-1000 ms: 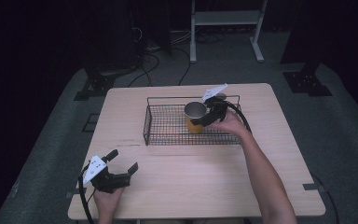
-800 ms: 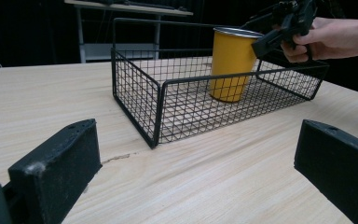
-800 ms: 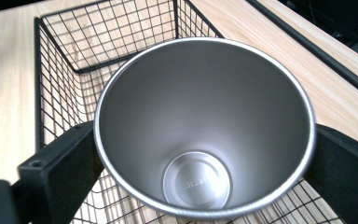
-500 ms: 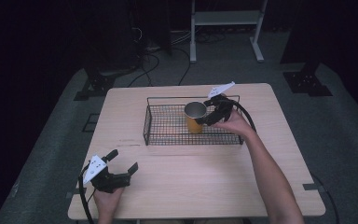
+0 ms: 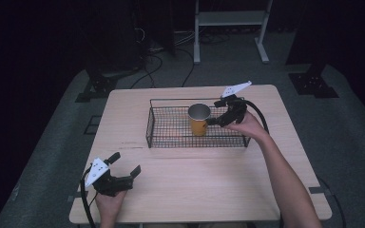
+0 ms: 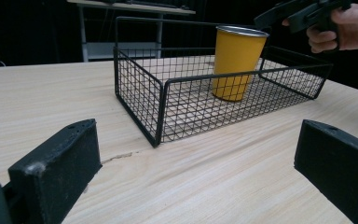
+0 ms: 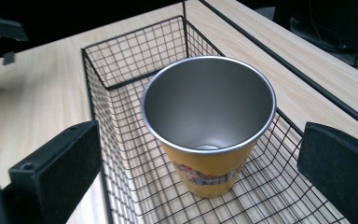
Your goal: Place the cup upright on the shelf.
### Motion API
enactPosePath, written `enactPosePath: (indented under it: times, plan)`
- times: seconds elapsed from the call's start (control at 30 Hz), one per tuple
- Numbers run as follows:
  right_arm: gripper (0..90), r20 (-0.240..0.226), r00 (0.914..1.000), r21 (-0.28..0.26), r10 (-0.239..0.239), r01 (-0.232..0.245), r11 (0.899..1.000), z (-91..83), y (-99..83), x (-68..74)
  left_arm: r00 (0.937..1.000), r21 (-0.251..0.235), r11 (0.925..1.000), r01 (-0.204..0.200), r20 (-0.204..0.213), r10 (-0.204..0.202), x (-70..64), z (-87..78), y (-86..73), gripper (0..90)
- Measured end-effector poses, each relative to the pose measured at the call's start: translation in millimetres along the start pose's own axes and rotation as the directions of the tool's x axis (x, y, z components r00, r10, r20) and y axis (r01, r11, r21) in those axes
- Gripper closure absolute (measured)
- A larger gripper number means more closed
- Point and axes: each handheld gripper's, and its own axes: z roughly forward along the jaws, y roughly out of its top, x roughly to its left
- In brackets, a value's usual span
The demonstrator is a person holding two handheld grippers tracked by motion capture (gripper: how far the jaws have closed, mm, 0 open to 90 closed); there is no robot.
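Left gripper (image 5: 123,167) held low at the near left corner of the wooden table (image 5: 123,128), jaws spread wide with only bare tabletop between them, pointed across at the wire basket (image 5: 159,124) well apart from it

Farther right, a yellow cup (image 5: 199,119) standing upright inside the black mesh basket, roughly mid-length and toward the right half (printed design low on its side, too cut off by the mesh to make out). Plain silvery metal inside, thin bright rim, tapering toward the base; nothing visible in it

Pale wood grain across the tabletop, one short dark scratch near the basket's front left corner. Beyond the table, grey carpeted floor, black cables, a white metal frame (image 5: 230,19) at the back, dark surroundings

Right gripper (image 5: 217,113) at the far right, hovering over the basket's right part just beside the cup, jaws wide apart and gripping nothing. From the right gripper view, cup centred between the two black jaws yet clear of both, slightly below and ahead of them
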Motion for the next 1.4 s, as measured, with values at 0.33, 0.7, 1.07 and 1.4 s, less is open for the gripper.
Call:
enactPosePath:
  times: [0.33,0.7,1.07,1.4]
  plan:
    - [0.0,-0.027,0.9996,-0.064,0.001,-0.003,0.998,-22.7,-5.7,11.7,1.0,0.001,1.0,-0.005,0.004,0.005,-1.3,-0.2,-0.1,0.0]
    - [0.0,-0.034,0.9994,-0.102,-0.007,0.003,0.995,-45.9,-15.8,22.7,0.9999,0.005,0.9999,-0.011,0.006,0.011,-1.2,0.2,0.1,0.0]
    - [0.0,-0.038,0.9993,-0.104,0.0,-0.004,0.995,-54.8,-30.4,28.3,0.9999,0.005,0.9999,-0.009,0.006,0.009,-1.2,0.2,0.0,0.0]
    - [0.0,-0.049,0.9987,-0.104,0.013,-0.018,0.994,-59.7,-47.1,32.6,0.9999,0.006,0.9999,-0.01,0.006,0.01,-1.2,0.1,0.1,0.0]
